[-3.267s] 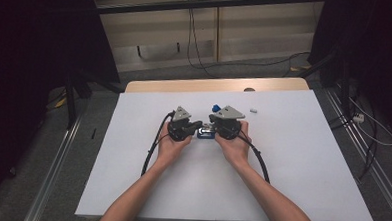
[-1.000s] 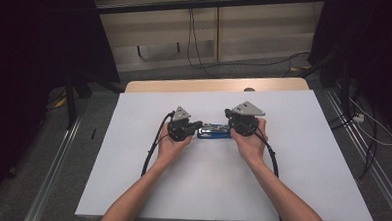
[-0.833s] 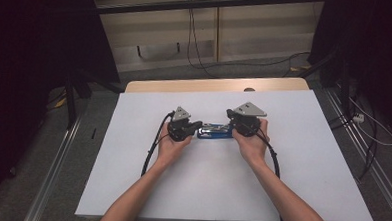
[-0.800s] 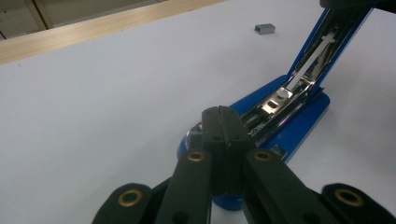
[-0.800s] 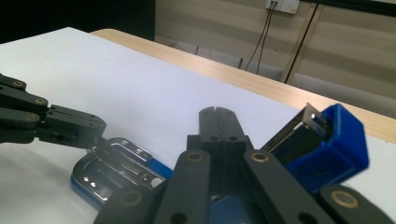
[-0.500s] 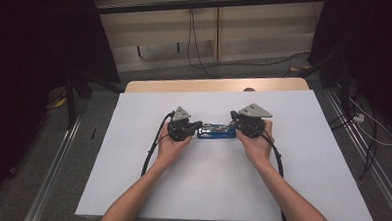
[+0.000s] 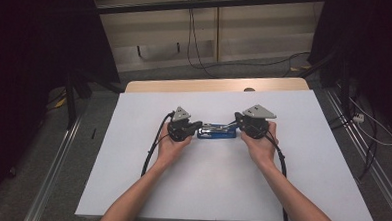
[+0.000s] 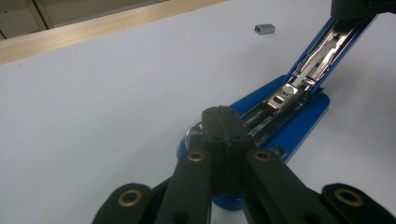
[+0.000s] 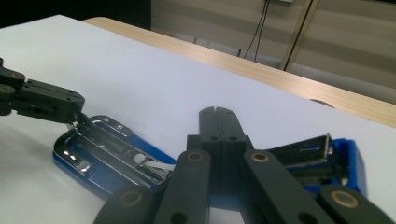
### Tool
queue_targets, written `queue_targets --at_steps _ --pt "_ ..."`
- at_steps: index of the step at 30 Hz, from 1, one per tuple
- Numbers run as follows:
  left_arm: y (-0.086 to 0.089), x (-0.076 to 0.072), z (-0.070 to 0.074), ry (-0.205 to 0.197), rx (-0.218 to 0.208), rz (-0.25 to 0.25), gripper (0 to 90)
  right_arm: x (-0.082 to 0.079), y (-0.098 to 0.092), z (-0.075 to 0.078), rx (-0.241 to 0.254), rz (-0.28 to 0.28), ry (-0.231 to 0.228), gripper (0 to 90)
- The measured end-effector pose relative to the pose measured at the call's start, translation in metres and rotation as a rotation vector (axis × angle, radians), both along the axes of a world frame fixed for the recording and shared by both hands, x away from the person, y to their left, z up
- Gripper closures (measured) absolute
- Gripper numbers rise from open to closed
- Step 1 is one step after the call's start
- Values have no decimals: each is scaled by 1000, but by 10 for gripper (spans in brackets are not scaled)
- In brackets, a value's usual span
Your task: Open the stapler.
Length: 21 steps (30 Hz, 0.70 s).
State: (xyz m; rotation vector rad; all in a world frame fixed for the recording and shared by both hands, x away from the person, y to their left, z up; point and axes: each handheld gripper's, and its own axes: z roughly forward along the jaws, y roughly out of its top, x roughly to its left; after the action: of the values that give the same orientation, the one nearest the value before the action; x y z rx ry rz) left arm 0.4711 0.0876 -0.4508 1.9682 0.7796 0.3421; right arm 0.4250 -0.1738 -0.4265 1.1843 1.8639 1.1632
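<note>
- Item: blue plastic stapler with bright metal staple channel, hinged open, lying mid-table on the white table sheet between my two tools.
- Left gripper: jaws together, tips pressing on the stapler's base end at the left; I judge it the anchor and would keep it planted.
- Right gripper: jaws together, at the stapler's right end by the raised blue top arm; whether it pinches that arm I cannot tell.
- Handling note: I would swing the top arm slowly about its hinge, no sideways twist.
- Nearby: small grey block of staples, far off on the sheet, apart.
</note>
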Motion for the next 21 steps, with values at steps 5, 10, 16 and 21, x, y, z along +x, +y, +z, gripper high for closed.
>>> queue_targets --at_steps 5,10,16,21 --pt "0 0 0 2 -2 2 900 -2 -10 -2 -6 -14 8 900" --pt "0 0 -1 1 -9 1 900 -5 -19 -4 9 -14 7 900" --pt "1 0 -1 3 -9 4 900 -4 -22 -6 19 -13 10 900" --pt "1 0 -1 2 -12 3 900 -5 -25 -8 18 -18 17 900"
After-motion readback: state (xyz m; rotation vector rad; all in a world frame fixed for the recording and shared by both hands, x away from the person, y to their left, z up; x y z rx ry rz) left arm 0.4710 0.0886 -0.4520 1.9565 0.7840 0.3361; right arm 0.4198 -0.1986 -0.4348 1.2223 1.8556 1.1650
